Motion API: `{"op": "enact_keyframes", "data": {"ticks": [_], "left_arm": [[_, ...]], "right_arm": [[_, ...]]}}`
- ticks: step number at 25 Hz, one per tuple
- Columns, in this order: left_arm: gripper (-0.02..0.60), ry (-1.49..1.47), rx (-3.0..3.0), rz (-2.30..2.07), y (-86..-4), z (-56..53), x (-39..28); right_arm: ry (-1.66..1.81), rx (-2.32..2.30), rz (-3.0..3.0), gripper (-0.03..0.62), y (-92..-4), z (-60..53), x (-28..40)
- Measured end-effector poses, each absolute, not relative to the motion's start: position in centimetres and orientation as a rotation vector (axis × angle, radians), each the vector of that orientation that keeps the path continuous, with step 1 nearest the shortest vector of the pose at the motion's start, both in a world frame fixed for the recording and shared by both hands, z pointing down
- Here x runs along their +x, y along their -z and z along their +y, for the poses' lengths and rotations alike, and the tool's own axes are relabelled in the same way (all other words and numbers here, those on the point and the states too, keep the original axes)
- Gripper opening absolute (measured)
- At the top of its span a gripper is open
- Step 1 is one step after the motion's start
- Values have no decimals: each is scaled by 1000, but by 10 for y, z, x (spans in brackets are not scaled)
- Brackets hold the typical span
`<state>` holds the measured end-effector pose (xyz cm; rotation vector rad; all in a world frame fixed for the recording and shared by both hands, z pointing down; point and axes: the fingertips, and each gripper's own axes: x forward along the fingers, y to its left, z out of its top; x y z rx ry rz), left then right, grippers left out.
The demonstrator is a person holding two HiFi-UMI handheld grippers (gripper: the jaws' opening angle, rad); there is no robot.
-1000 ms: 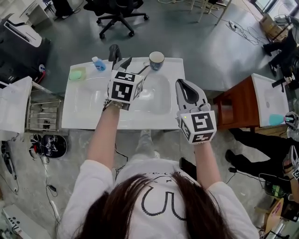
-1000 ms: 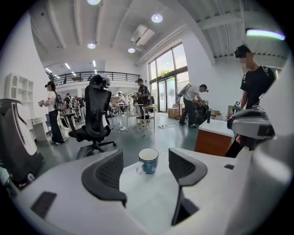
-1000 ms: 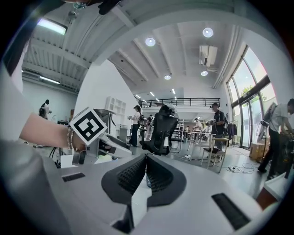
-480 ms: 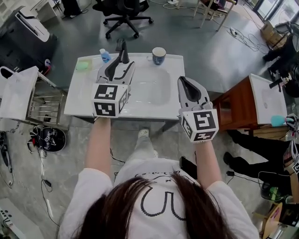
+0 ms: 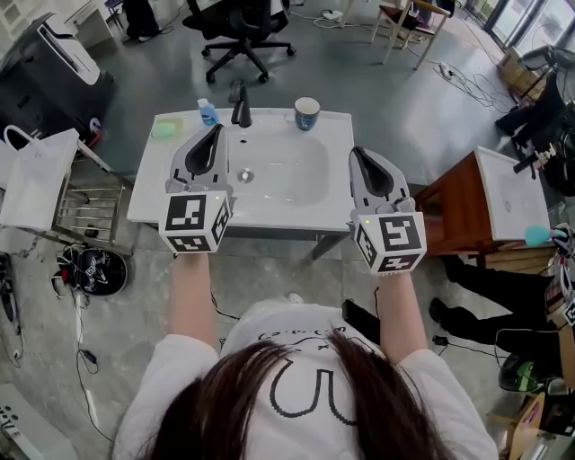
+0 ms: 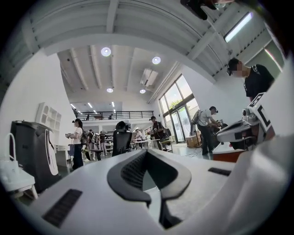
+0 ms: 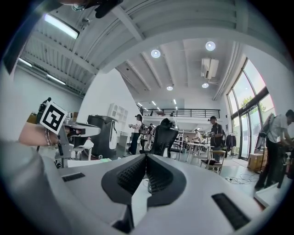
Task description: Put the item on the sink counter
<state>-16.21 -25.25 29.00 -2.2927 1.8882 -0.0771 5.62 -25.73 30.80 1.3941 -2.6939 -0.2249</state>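
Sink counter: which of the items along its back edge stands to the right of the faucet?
The mug. It stands alone to the right of the black faucet, while the blue bottle and the green item sit to the faucet's left.

Open lab hall, freestanding sink unit [image 5: 287,214], office chair [image 5: 235,16], floor cables [image 5: 458,67], mezzanine railing [image 7: 183,112], tall windows [image 7: 248,101]

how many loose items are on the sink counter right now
3, all along the back edge: a green pad at the left corner, a blue bottle left of the faucet, a mug right of it. The left gripper and right gripper may hide more.
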Motion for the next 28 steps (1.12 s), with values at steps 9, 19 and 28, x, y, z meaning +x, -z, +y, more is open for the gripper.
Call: {"op": "enact_keyframes", "data": {"ticks": [9, 19, 28], "left_arm": [[9, 41, -2271, 1854, -267, -231, -176], [9, 5, -2289, 1819, -248, -218, -181], [9, -164, -2339, 1790, -242, -211, -188]], "right_arm": [[265, 1461, -2695, 29, -281, -243, 59], [308, 1495, -2676, 29, -266, -228, 57], [320, 1503, -2673, 29, -263, -226, 53]]}}
